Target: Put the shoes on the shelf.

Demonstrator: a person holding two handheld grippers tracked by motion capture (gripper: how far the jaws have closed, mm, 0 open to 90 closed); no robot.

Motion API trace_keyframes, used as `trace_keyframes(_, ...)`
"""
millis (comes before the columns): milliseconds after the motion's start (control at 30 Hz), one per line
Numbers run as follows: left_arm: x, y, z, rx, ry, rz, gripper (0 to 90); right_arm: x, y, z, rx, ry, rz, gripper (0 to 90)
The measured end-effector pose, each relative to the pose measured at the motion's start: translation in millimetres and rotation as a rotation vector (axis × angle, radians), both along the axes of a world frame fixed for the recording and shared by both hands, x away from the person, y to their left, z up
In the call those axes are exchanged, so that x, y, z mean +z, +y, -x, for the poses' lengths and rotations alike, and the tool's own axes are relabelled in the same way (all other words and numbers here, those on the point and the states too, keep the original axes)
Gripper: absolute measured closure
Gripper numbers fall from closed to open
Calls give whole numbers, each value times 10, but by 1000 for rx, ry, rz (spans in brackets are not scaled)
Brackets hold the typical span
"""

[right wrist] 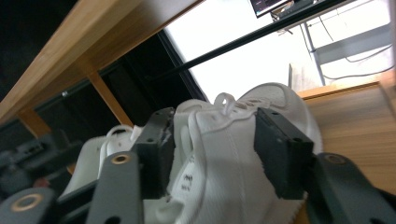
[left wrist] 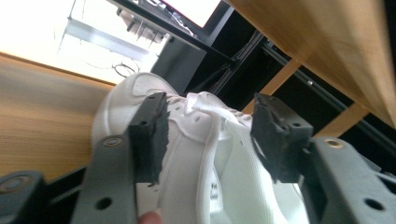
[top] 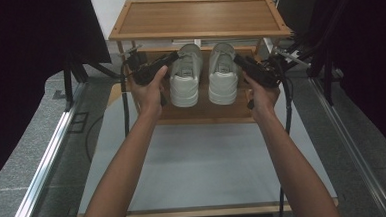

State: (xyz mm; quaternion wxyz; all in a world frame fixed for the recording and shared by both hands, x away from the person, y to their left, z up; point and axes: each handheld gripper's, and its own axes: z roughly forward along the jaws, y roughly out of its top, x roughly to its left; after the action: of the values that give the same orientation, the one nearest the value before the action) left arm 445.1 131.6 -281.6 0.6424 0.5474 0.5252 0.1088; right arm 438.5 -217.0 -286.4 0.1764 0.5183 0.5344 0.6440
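From the high view I count two white sneakers, a left sneaker [top: 184, 75] and a right sneaker [top: 223, 73], side by side on the lower shelf [top: 201, 113] of a wooden rack [top: 198, 17], toes toward twelve o'clock. Two hands come in from six o'clock. The left gripper [top: 171, 57] sits at the left shoe's nine o'clock side, the right gripper [top: 238, 59] at the other shoe's three o'clock.

In the left gripper view, two black jaws stand wide around one sneaker [left wrist: 205, 154]; the pads look clear of its tongue.

In the right gripper view, the jaws straddle the second sneaker [right wrist: 233, 158], spread wide; whether the pads press it I cannot tell.
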Motion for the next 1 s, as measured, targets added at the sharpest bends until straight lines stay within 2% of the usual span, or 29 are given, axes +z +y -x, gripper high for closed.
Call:
trace_keyframes(67, -2, 97, 115, -8, -20, -28, 547, 3, -55, 71, 9, -8, 29, 553)
trace_keyframes(133, -24, 177, 189, -24, -21, -49, 628, 3, -108, 143, 22, -5, 54, 613)
trace_keyframes(200, -61, 275, 280, -36, -14, -68, 687, -4, -152, 204, 32, 1, 67, 675)
trace_keyframes(267, -103, 346, 354, -55, 0, -80, 738, -13, -196, 280, 48, 5, 103, 750)
trace_keyframes(367, -155, 386, 450, -78, 10, -123, 806, -32, -217, 384, 56, -3, 193, 812)
trace_keyframes(467, -216, 358, 567, -111, 13, -197, 865, -76, -201, 461, 69, 2, 260, 860)
trace_keyframes(500, -237, 330, 608, -124, 12, -230, 874, -90, -194, 479, 74, 5, 276, 871)
trace_keyframes(567, -265, 290, 656, -145, 13, -259, 885, -115, -174, 508, 82, 10, 300, 888)
trace_keyframes(667, -321, 218, 692, -205, 37, -267, 885, -155, -136, 532, 96, 24, 337, 891)
trace_keyframes(733, -350, 162, 691, -228, 40, -277, 883, -178, -121, 526, 101, 35, 352, 891)
trace_keyframes(833, -373, 73, 679, -235, 38, -300, 882, -227, -111, 493, 105, 53, 353, 890)
trace_keyframes(1000, -360, 2, 649, -251, 31, -300, 875, -284, -107, 436, 111, 65, 344, 880)
